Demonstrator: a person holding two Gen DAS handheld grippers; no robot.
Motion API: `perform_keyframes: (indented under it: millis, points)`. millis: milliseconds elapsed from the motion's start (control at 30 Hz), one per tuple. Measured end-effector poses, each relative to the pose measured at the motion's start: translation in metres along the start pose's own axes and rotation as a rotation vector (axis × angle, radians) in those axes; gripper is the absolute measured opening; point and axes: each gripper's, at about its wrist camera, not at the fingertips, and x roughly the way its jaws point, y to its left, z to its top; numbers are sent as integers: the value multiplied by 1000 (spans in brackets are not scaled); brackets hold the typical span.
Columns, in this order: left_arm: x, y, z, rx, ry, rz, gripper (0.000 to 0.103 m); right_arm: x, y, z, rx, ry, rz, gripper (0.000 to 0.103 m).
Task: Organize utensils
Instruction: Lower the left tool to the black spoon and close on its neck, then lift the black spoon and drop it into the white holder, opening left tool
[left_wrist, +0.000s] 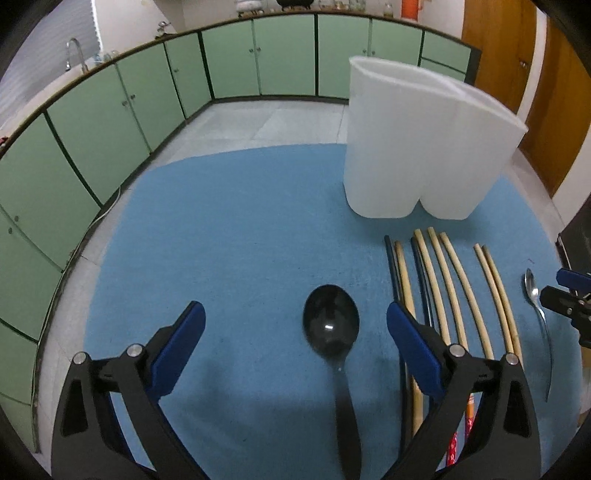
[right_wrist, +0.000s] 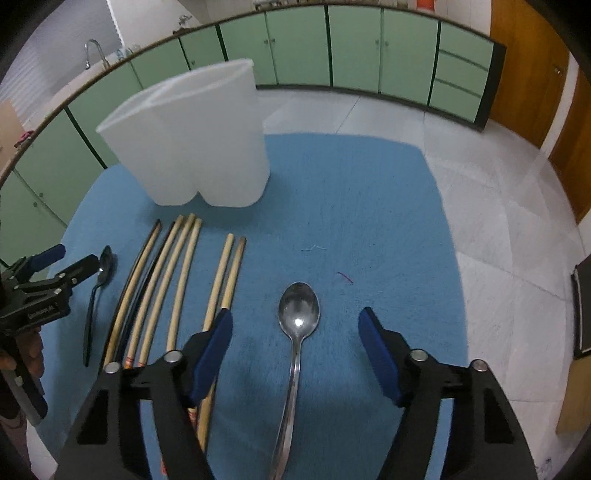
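Note:
A black spoon (left_wrist: 331, 328) lies on the blue mat (left_wrist: 229, 236), its bowl between the open fingers of my left gripper (left_wrist: 295, 323). A steel spoon (right_wrist: 298, 314) lies between the open fingers of my right gripper (right_wrist: 295, 328). Several wooden and dark chopsticks (left_wrist: 447, 280) lie side by side between the two spoons; they also show in the right wrist view (right_wrist: 177, 280). A white two-compartment holder (left_wrist: 421, 140) stands upright behind them, and shows in the right wrist view (right_wrist: 188, 140). Both grippers are empty.
The mat (right_wrist: 369, 206) lies on a pale tiled floor (right_wrist: 498, 206). Green cabinets (left_wrist: 110, 110) curve around the back, with a wooden door (left_wrist: 517, 55) at right. The left gripper (right_wrist: 48, 280) shows at the right view's left edge.

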Motion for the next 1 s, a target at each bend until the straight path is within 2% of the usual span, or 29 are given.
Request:
perform_keyframes:
  millis: [67,133,233,333,367,433,467,500,567,600,667,767,1000]
  points:
    - [7,-2,2,-3,22,-15,81,7,-1,2,7,18,-6,66]
    - [12,-3,2,-8,46,-32,75,15,-5,6,17,39,8,60]
    - [19,-5,2,-14,71,-52,74,23,-7,5,37,68,21,56]
    - [24,-6,-2,-26,102,-90,73,24,-3,5,18,72,-4,55]
    - [23,-8,-4,-20,92,-81,73,25,-1,5,10,75,-20,53]
    - [22,-9,-5,-15,83,-81,70,25,2,6,0,74,-46,42]
    - [22,-10,-7,-16,79,-84,63,25,2,5,2,73,-41,39]
    - [19,-10,-8,-19,72,-86,58,24,1,6,9,73,-35,30]
    - [15,-10,-10,-18,62,-101,38,23,0,5,24,71,-26,28]
    - [12,-11,-11,-15,56,-107,34,23,0,4,24,67,-28,28]
    - [8,-9,-13,-23,49,-130,34,21,1,1,26,55,-30,28]
    - [2,-6,-19,-48,2,-179,34,14,5,0,33,1,11,28]
    - [-49,6,-31,-65,-254,-199,34,-34,16,1,-18,-223,18,28]
